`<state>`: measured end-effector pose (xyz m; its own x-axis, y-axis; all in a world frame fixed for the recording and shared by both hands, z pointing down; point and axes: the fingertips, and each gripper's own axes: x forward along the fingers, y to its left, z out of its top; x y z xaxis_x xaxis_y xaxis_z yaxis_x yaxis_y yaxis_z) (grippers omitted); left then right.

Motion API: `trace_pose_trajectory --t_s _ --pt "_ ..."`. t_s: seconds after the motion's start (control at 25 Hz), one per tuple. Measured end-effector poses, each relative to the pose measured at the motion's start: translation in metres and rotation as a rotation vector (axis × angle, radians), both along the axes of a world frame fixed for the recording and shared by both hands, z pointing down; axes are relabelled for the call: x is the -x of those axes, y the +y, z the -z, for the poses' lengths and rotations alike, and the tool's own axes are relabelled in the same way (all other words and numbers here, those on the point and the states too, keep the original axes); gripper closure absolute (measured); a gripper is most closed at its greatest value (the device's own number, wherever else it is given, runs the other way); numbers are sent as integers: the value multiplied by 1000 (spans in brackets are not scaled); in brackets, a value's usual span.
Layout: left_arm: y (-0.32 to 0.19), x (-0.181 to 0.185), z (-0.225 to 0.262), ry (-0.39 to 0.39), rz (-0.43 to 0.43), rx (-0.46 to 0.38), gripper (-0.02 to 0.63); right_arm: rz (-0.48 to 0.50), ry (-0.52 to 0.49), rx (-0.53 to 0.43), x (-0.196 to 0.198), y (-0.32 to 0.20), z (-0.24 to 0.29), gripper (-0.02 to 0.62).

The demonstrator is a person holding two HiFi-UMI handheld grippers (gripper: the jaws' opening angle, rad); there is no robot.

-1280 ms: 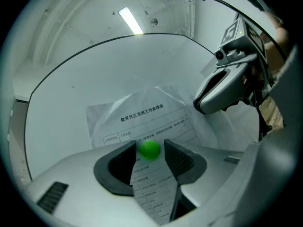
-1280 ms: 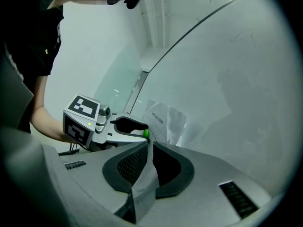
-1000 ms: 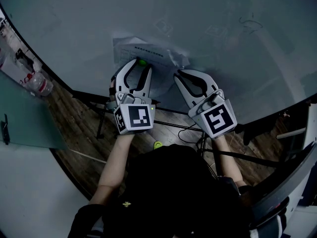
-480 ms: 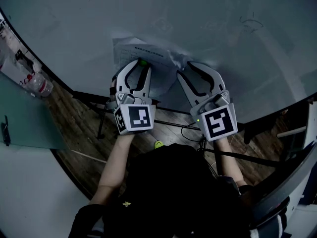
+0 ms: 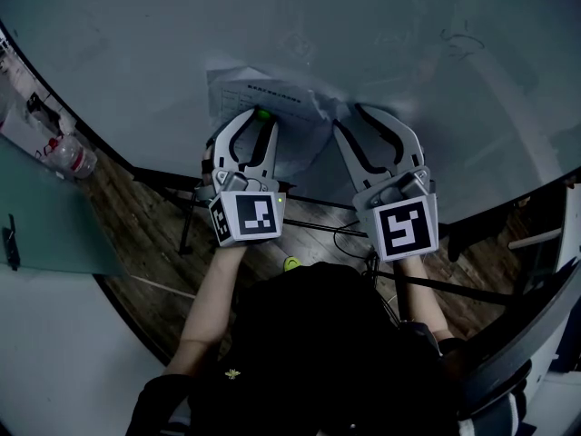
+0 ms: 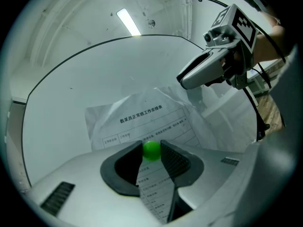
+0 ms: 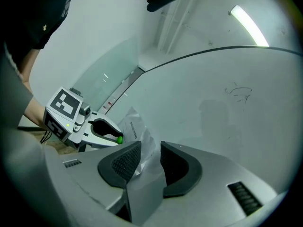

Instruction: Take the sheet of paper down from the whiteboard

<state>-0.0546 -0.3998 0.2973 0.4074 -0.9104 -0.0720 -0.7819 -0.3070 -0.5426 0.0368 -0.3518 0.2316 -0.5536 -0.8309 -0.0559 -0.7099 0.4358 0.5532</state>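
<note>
Green round magnet (image 6: 151,151) on creased paper (image 6: 124,111)

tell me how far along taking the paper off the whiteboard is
Done: nothing yet; the sheet of paper hangs on the whiteboard, pinned by the green magnet. In hand: the left gripper has its jaws closed on that magnet, and the right gripper has just been opening its jaws at the sheet's crumpled edge, not gripping it. To do: pull the magnet off, grip the sheet, take it down.
</note>
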Motion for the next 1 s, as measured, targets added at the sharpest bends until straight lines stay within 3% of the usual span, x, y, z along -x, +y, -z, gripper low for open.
trace_pose_trajectory --t_s 0.76,1.0 --pt "-4 -1 -3 4 -5 20 471 63 -56 129 7 -14 -16 459" --pt "-5 -1 -3 2 -7 19 471 38 -56 125 6 -18 -16 523"
